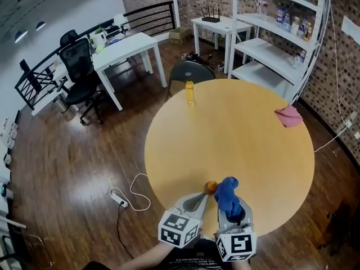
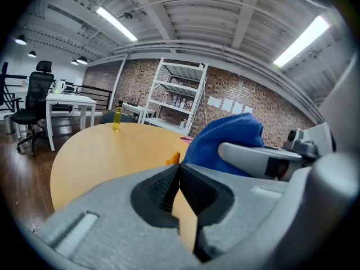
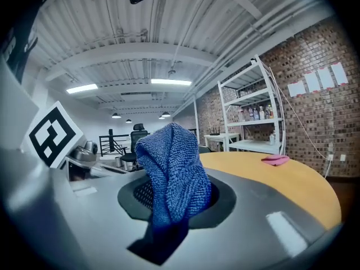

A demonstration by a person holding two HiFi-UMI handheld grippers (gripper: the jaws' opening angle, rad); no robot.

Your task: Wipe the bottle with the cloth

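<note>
Right tongs [image 3: 172,198] clamp my cloth [image 3: 169,162], left tongs [image 2: 179,170] pinched closed — bottle [image 1: 189,91] stands far across worktop [image 1: 242,134]; I must reach it.

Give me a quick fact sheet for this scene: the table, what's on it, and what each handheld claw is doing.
Surface: round wooden table
Bottle: yellow bottle, upright at the far edge, untouched
Right gripper: shut on a blue cloth, near edge
Left gripper: jaws together; small orange object at its tips, grip unclear
Spare: pink cloth at the right edge
Wiping: not begun
</note>
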